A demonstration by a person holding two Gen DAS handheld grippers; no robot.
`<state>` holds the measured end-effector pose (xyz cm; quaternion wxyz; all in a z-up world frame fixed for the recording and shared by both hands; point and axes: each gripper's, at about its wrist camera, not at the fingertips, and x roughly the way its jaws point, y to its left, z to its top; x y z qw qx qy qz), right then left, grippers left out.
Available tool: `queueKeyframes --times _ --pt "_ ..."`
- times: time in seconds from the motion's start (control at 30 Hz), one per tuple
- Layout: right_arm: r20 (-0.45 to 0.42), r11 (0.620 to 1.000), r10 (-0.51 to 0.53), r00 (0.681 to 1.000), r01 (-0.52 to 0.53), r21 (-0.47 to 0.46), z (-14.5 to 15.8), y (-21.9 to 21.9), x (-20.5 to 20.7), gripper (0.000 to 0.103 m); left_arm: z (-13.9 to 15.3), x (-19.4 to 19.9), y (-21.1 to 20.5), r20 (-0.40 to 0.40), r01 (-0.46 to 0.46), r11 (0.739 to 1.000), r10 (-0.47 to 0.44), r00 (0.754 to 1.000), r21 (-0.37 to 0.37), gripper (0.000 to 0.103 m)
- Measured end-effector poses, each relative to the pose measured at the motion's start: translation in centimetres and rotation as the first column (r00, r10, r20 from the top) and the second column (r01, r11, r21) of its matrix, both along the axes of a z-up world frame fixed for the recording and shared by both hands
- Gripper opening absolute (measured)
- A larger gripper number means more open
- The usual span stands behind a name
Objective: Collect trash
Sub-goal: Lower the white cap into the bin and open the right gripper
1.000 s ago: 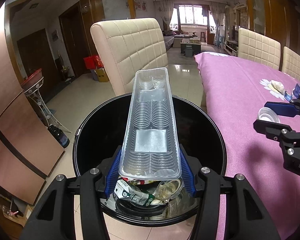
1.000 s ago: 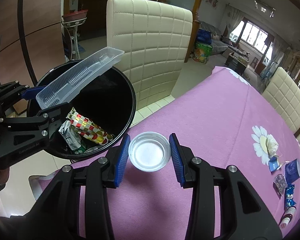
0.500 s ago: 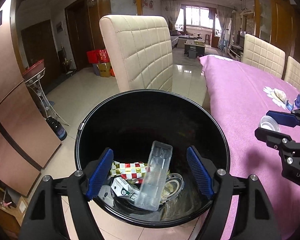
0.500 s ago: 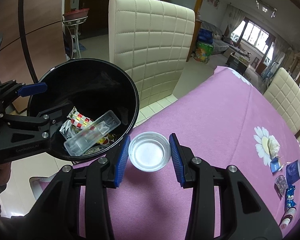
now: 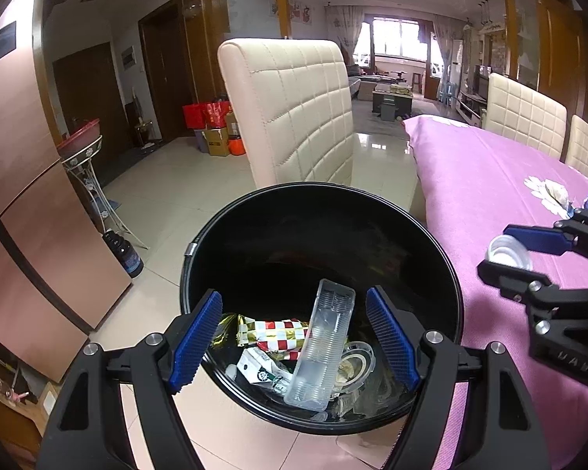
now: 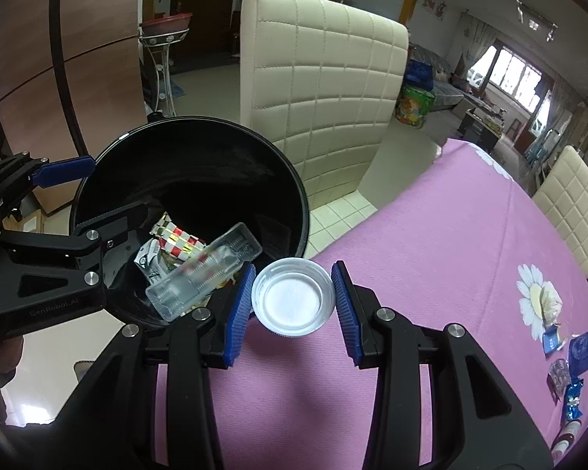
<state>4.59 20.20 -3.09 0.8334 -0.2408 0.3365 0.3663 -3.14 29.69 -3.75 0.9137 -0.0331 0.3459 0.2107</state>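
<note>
A black round bin (image 5: 254,235) (image 6: 109,164) stands on the floor beside the table. A clear plastic tray (image 5: 321,348) (image 6: 204,278) lies inside it on wrappers, a red-checked packet (image 5: 274,331) among them. My left gripper (image 5: 294,337) is open and empty above the bin's near rim. My right gripper (image 6: 293,297) is shut on a white plastic lid (image 6: 293,297), held over the table edge close to the bin; the lid also shows in the left wrist view (image 5: 507,254).
A pink tablecloth (image 6: 431,254) covers the table. Small blue wrappers and scraps (image 6: 572,352) lie at its right side. A cream padded chair (image 6: 321,98) stands behind the bin. More chairs (image 5: 525,117) line the far side.
My left gripper opened and let the clear tray drop into the bin, where it now lies on the wrappers. My right gripper kept hold of the lid and edged toward the bin.
</note>
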Motion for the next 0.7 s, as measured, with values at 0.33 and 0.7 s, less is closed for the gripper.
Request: queueKeyframes --times 0.33,0.7 --pt "-0.080 0.999 0.051 0.995 -0.051 -0.001 -1.4 3.4 0.2 0.042 0.2 -1.3 1.5 0.006 -0.070 0.996 0.070 0.998 0.048 0.074" --pt "-0.064 0.999 0.047 0.997 -0.046 0.023 -1.7 5.1 0.1 0.069 -0.1 -2.1 3.0 0.011 -0.113 0.993 0.113 0.994 0.013 0.075"
